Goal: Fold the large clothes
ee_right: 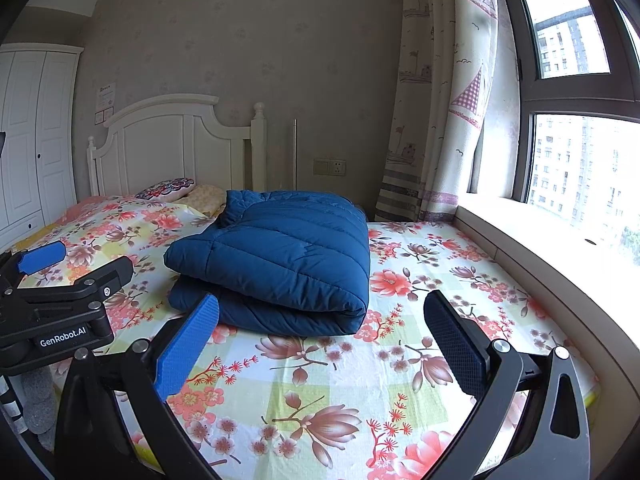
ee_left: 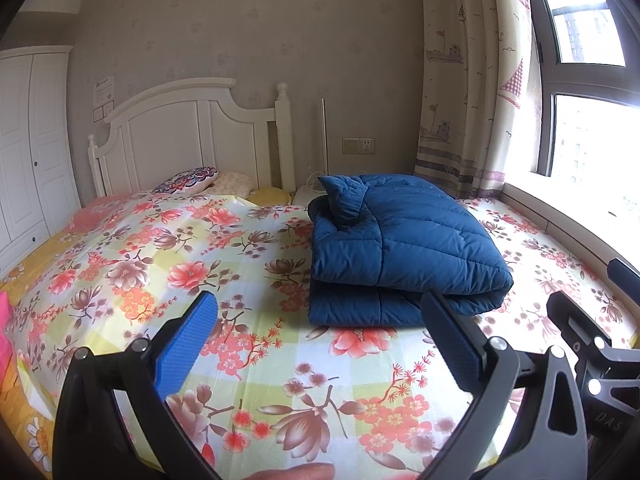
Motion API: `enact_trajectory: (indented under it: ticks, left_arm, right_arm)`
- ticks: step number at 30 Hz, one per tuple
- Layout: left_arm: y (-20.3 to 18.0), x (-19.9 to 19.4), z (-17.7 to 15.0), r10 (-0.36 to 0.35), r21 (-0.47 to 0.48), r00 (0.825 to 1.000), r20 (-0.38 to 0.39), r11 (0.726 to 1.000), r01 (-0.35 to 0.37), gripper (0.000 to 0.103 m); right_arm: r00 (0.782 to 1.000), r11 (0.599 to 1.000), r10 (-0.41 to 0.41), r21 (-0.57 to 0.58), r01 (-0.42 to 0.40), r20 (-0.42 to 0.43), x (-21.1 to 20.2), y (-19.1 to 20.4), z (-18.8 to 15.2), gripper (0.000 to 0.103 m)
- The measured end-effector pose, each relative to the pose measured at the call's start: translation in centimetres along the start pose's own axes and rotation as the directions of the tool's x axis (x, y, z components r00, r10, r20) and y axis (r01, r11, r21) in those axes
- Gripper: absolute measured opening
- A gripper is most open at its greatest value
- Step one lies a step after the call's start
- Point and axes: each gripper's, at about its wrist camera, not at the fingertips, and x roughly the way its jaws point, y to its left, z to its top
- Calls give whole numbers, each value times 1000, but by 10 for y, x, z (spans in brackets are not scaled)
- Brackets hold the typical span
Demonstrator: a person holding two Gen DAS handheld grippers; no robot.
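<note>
A blue quilted coat (ee_left: pixel 396 248) lies folded into a thick bundle on the bed (ee_left: pixel 200 280), toward the window side, its rolled edge facing the cameras and a loose corner sticking up at the far end. The bed carries a sheet printed with red and brown flowers on pale yellow and white checks.

The left gripper (ee_left: pixel 320 328) hangs over the sheet with its jaws spread wide and nothing between them; one finger has a bright blue pad, the other looks dark. It is near the coat's front edge but apart from it. The right gripper (ee_right: pixel 322 330) is likewise wide open and empty, just in front of the coat's rolled edge. In the right wrist view the left gripper (ee_right: pixel 72 268) shows at the left edge, and its black body carries the white lettering "GenRobot.AI". In the left wrist view, faint raised letters on the black body at lower right look like "DAS", though they are hard to read.

Behind the bed stand a white headboard (ee_left: pixel 180 136), a patterned pillow (ee_left: pixel 188 178) and a wardrobe (ee_left: pixel 28 140). A paper notice (ee_left: pixel 105 90) is stuck on the wall; its writing is too small to read. A curtain (ee_left: pixel 472 80) printed with sailing boats hangs beside the window (ee_left: pixel 592 128)
</note>
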Motion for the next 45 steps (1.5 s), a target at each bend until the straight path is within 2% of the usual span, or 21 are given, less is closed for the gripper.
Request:
enact_trajectory:
  ticks: [45]
  left_arm:
    - [6, -3, -1, 0, 22, 1000, 9, 1000, -1, 101]
  right_arm:
    - [1000, 1000, 7, 2, -7, -8, 1, -1, -2, 99]
